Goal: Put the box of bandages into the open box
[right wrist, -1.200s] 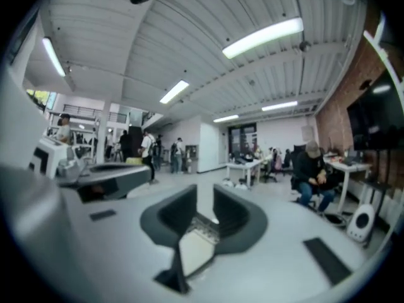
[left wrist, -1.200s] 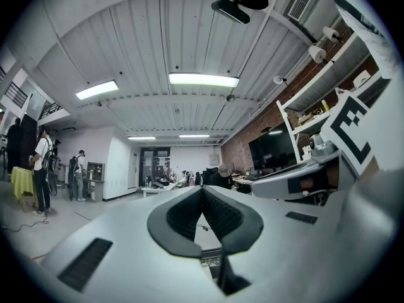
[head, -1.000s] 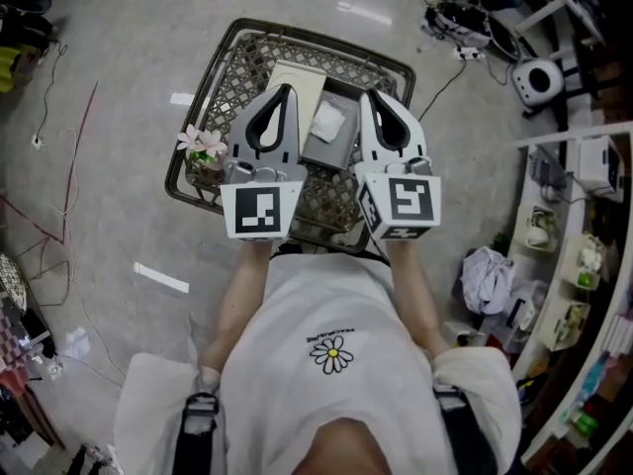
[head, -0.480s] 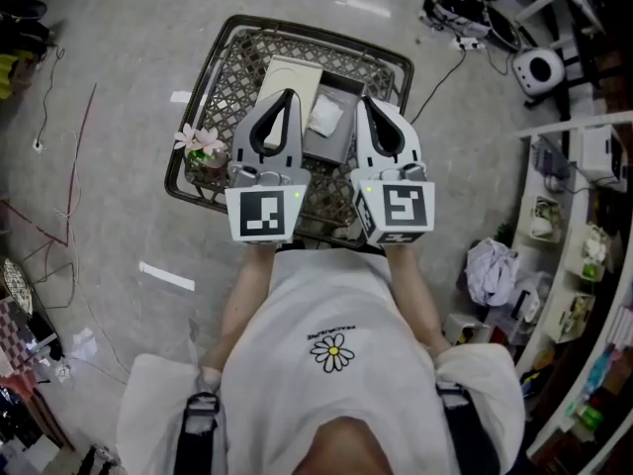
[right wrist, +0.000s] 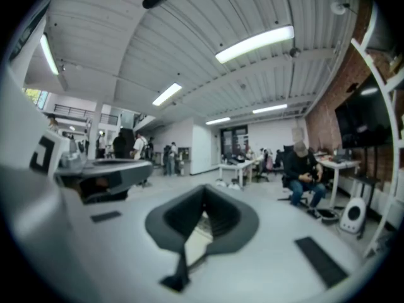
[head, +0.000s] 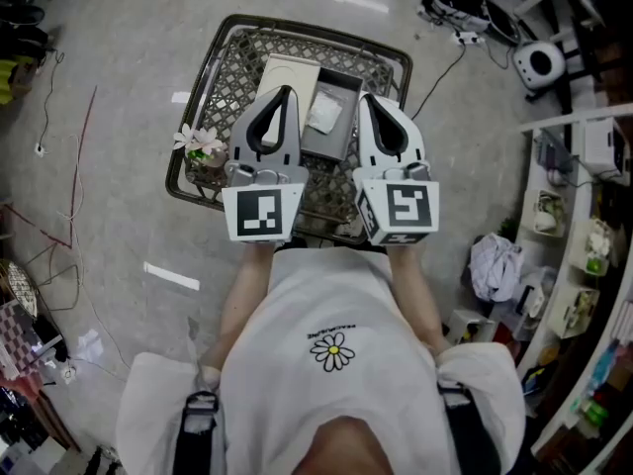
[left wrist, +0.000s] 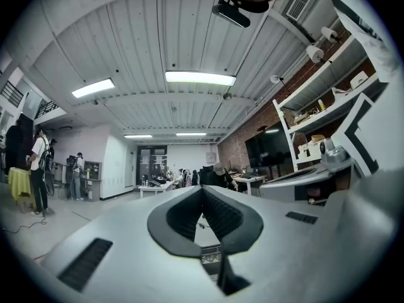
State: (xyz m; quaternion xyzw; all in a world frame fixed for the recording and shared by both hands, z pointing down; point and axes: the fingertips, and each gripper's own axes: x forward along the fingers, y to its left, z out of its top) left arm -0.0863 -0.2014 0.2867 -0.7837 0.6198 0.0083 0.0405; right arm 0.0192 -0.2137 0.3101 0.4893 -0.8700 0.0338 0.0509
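Both grippers are held side by side above a wire basket on the floor, pointing away from my body. My left gripper is shut with nothing in it; its jaws meet at the tip. The right gripper is shut and empty too, its jaws touching. In the basket, between the two grippers, lies an open grey box with a white packet inside. A flat cream box lies to its left, partly hidden by the left gripper. I cannot tell which item is the bandage box.
Pink flowers sit at the basket's left edge. Shelves with goods stand at the right, a white round device and cables at the upper right. Cables also run over the floor at the left. Both gripper views show people and tables far off.
Both grippers keep nearly the same place over the basket. The head view has shifted a little, so the basket sits slightly higher in the picture.
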